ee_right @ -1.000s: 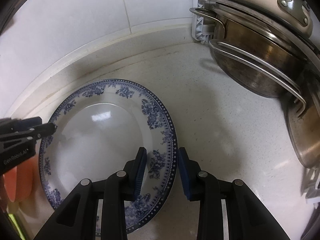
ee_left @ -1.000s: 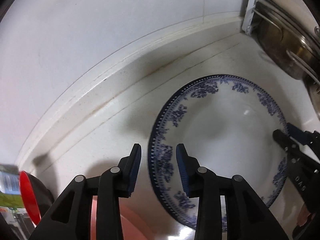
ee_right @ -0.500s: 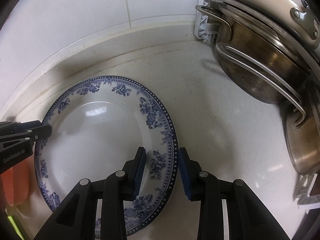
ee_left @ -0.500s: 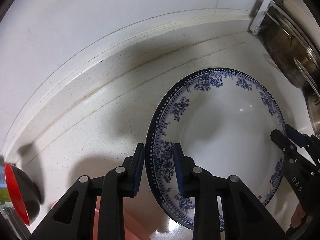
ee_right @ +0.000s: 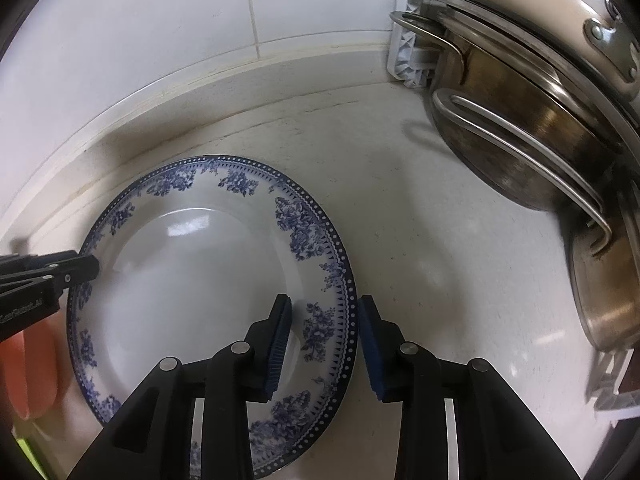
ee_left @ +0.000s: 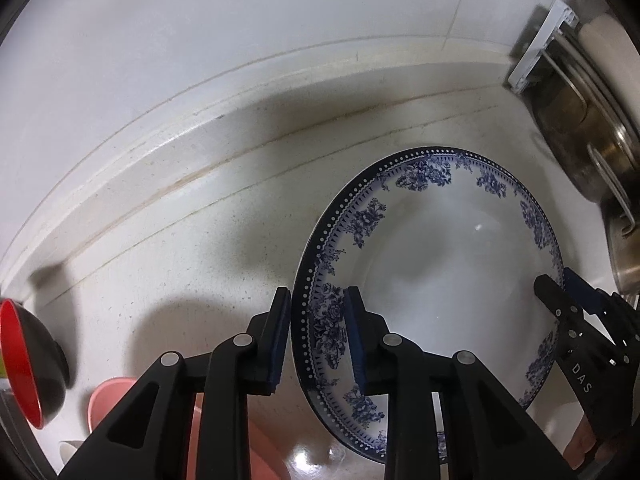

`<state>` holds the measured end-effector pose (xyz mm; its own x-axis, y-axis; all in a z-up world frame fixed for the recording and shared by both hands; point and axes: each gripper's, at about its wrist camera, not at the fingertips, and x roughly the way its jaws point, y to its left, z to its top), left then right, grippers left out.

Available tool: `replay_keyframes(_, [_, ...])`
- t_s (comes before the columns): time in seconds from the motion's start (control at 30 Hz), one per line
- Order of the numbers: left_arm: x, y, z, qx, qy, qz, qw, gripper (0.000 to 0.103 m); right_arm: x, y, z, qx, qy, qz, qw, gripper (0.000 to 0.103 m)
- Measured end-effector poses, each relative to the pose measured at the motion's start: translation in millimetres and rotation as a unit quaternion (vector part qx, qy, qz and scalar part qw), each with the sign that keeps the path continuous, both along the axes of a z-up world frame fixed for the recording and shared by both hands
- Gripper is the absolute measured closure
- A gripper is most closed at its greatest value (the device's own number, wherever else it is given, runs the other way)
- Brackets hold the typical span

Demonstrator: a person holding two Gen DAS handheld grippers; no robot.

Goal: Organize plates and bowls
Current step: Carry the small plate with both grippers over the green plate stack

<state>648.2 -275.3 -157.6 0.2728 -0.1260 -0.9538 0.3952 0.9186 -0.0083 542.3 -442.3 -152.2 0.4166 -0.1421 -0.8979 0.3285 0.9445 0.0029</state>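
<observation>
White wall tiles and a pale speckled tabletop (ee_right: 420, 248) framed the scene, with a blue-patterned plate (ee_right: 192, 280) lying near the back edge. The left gripper (ee_left: 316, 336) straddled the plate's rim at about nine o'clock, one pad outside and one over the floral border, its jaws narrow with a sliver of daylight on each side, so the pads did not yet seem to press. The right gripper (ee_right: 324, 344) straddled the opposite rim at about three o'clock in the same fashion, a small gap visible on each side of the rim; neither gripper clearly had hold of the plate. To do this step well, both pairs of pads probably needed to close squarely on the rim together, seated deep enough to catch the sloping border, and any lift should come evenly so that the glazed plate would not pivot or slip. Only the left wrist view showed a red-lined dark bowl (ee_left: 28, 364) at its eight o'clock and pink dishes (ee_left: 120, 400) at seven o'clock. Only the right wrist view showed plainly the stacked steel pots (ee_right: 532, 148) at two o'clock, a cream pot (ee_right: 560, 8) above them, and the white rack (ee_right: 408, 48) beside the wall.
</observation>
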Motion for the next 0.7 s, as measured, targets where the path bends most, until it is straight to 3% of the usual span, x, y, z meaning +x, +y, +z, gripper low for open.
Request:
replay_keyframes(0.4, [-33, 19, 45, -0.037, -0.018, 0.004, 0.9991, 0.076, -26, 8, 44, -0.023, -0.019, -0.013, 0.999, 0.068])
replay_keyframes(0.7, [-80, 64, 87, -0.069, -0.049, 0.033, 0.9959, 0.076, -59, 38, 89, -0.043, -0.046, -0.005, 0.998, 0.068])
